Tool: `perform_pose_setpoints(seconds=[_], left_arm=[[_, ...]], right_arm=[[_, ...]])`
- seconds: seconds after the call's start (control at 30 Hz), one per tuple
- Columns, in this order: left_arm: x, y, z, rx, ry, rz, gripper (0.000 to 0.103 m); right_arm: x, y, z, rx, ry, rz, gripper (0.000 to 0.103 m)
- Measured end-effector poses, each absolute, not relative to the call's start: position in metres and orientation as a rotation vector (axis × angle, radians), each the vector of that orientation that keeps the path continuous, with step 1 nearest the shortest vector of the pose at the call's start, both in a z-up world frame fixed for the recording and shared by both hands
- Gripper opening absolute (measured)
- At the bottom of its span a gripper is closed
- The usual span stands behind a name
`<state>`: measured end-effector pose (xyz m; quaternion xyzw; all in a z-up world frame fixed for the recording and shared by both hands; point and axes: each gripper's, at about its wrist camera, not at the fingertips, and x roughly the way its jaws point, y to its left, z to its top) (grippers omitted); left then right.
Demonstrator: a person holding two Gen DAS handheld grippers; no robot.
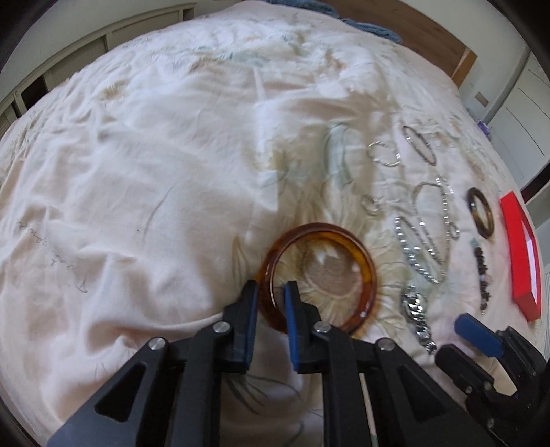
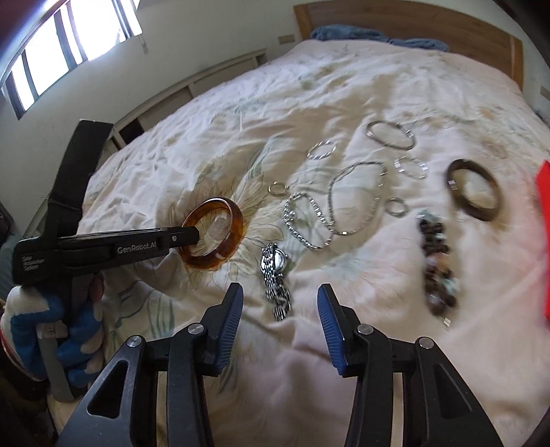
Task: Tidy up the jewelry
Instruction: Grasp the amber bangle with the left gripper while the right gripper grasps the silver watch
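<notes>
The translucent amber plastic bangle (image 1: 318, 275) looks glossy and smooth. The cream floral cotton bedspread (image 1: 154, 165) is matt, soft and creased. The silver metal link watch (image 2: 276, 275) shines, as do the sparkling silver chain bracelets (image 2: 309, 221) and the thin silver metal bangle (image 2: 390, 134). The dark brown polished ring bangle (image 2: 474, 194) has a dull sheen. The brown stone bead bracelet (image 2: 438, 264) looks lumpy. The red box (image 1: 522, 254) is smooth. The left gripper (image 1: 271, 292) is matt black plastic with ribbed blue pads (image 1: 291, 309).

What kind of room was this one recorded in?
Most likely a bedroom: jewelry lies on a bed's floral bedspread, with a wooden headboard behind it and a window in the side wall.
</notes>
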<state>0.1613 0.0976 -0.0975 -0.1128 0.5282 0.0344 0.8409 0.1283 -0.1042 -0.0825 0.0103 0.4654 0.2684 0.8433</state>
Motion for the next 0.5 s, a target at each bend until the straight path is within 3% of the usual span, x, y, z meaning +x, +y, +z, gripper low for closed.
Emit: perform_pose_setpoints(seconds=[0.3,0.43,0.5], left_arm=[[0.173,0.094,-0.11,-0.216,1.166,0.07,0.011],[0.171,0.092,-0.11,-0.19,1.142,0.072,0.008],[0.167,0.093,-0.107,-0.199,1.127,0.069,0.008]], right_arm=[[0.154,-0.075,-0.107,-0.037,1.047,0.597,0.039],[0.155,-0.075,-0.112,-0.045,1.052,0.582,0.023],[0.158,-0.077,-0.113,-0.035,1.053,0.58,0.023]])
